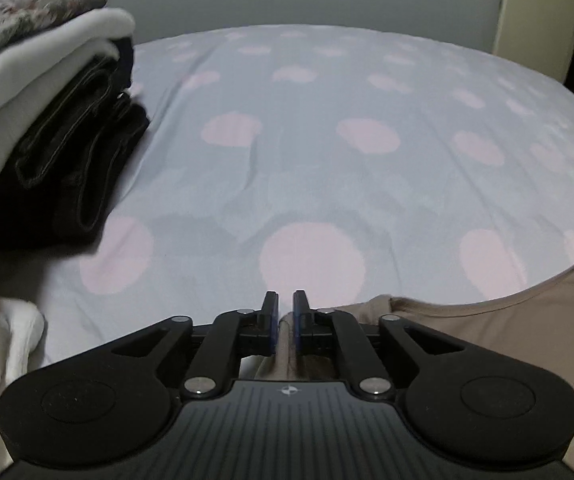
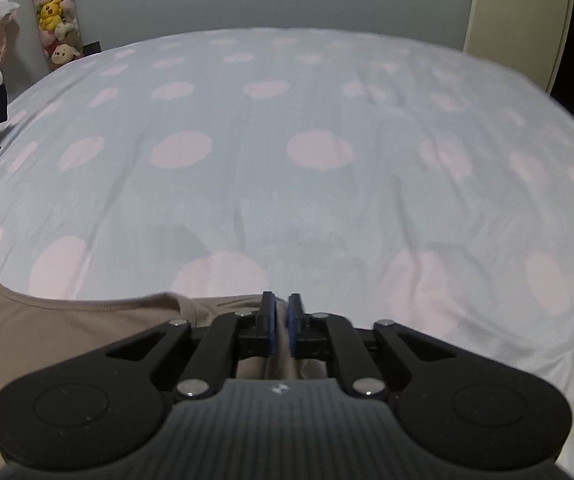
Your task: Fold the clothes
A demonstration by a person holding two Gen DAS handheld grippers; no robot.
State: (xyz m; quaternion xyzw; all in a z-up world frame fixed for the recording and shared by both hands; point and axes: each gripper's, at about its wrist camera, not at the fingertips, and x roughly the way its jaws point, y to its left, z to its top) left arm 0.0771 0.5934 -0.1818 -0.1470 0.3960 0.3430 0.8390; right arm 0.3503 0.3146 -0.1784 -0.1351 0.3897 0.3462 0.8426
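Note:
A beige garment (image 1: 487,332) lies at the near edge of the bed, its curved neckline edge stretched between my two grippers. In the left wrist view it spreads to the right of my left gripper (image 1: 285,300), whose narrow jaws pinch a bunched fold of it. The right wrist view shows the same garment (image 2: 67,332) spreading to the left of my right gripper (image 2: 281,300), which is also shut on a fold of the cloth. The rest of the garment below the grippers is hidden.
The bed wears a pale blue sheet with pink dots (image 1: 327,160) reaching to the far wall. A stack of folded dark and white clothes (image 1: 47,120) sits at the bed's left edge. Plush toys (image 2: 57,12) hang on the far left wall. A door (image 1: 535,8) is at the far right.

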